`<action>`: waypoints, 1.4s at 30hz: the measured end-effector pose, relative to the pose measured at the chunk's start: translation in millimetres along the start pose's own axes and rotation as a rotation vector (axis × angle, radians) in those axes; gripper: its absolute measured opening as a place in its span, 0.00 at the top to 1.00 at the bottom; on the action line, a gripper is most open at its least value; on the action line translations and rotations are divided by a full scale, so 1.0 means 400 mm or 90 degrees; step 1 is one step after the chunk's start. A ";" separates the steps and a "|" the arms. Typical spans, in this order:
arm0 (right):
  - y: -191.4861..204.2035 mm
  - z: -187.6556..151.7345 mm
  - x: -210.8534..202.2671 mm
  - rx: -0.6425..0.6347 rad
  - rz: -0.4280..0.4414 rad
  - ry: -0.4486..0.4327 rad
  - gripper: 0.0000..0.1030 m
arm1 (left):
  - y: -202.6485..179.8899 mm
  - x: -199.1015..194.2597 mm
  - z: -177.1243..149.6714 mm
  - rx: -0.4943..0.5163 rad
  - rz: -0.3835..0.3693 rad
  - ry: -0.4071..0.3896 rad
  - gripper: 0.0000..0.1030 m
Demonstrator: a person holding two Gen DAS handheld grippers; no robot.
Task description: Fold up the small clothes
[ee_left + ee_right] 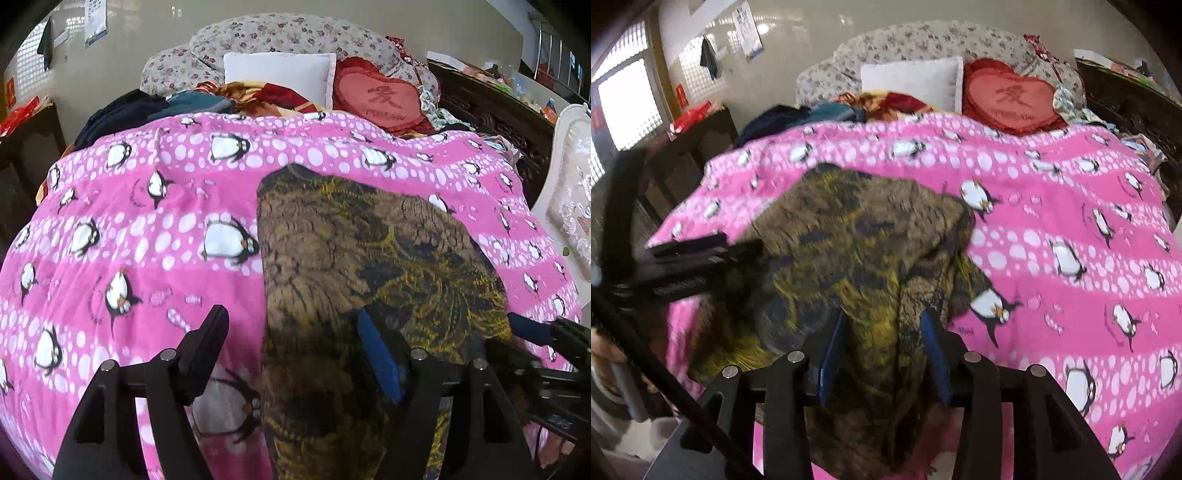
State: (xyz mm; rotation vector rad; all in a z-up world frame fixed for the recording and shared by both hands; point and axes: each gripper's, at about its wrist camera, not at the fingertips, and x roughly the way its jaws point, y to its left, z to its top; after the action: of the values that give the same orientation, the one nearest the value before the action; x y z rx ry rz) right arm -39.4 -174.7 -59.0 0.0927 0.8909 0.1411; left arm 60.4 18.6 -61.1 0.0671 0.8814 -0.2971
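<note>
The heart cushion (382, 98) bears one character, seemingly 爱. The left gripper (295, 336) gapes; the right gripper (884, 325) straddles the garment (857, 236), grip unclear.

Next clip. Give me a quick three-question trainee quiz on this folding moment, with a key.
1. True or false: the blanket under the garment is pink with penguins.
2. What stands right beside the white pillow? A. red heart cushion B. green bolster C. blue box
3. Fill in: the left gripper has its fingers ___ (open/shut).
Key: 1 true; 2 A; 3 open.
</note>
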 end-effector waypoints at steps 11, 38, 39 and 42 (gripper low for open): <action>0.018 0.002 -0.070 0.022 -0.009 -0.048 0.42 | 0.009 -0.015 -0.043 -0.018 0.022 -0.007 0.28; 0.086 0.027 -0.114 0.042 -0.069 -0.110 0.16 | 0.005 -0.109 -0.048 -0.025 0.050 -0.050 0.28; 0.086 0.026 -0.113 0.042 -0.070 -0.110 0.16 | 0.004 -0.108 -0.049 -0.025 0.050 -0.049 0.28; 0.085 0.025 -0.110 0.044 -0.068 -0.108 0.16 | 0.001 -0.108 -0.050 -0.027 0.051 -0.048 0.28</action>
State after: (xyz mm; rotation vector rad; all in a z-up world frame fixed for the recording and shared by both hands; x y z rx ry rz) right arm -61.8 -148.4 -14.4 0.1187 0.7302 0.0021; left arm 19.7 32.6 -40.8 0.0514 0.8082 -0.2049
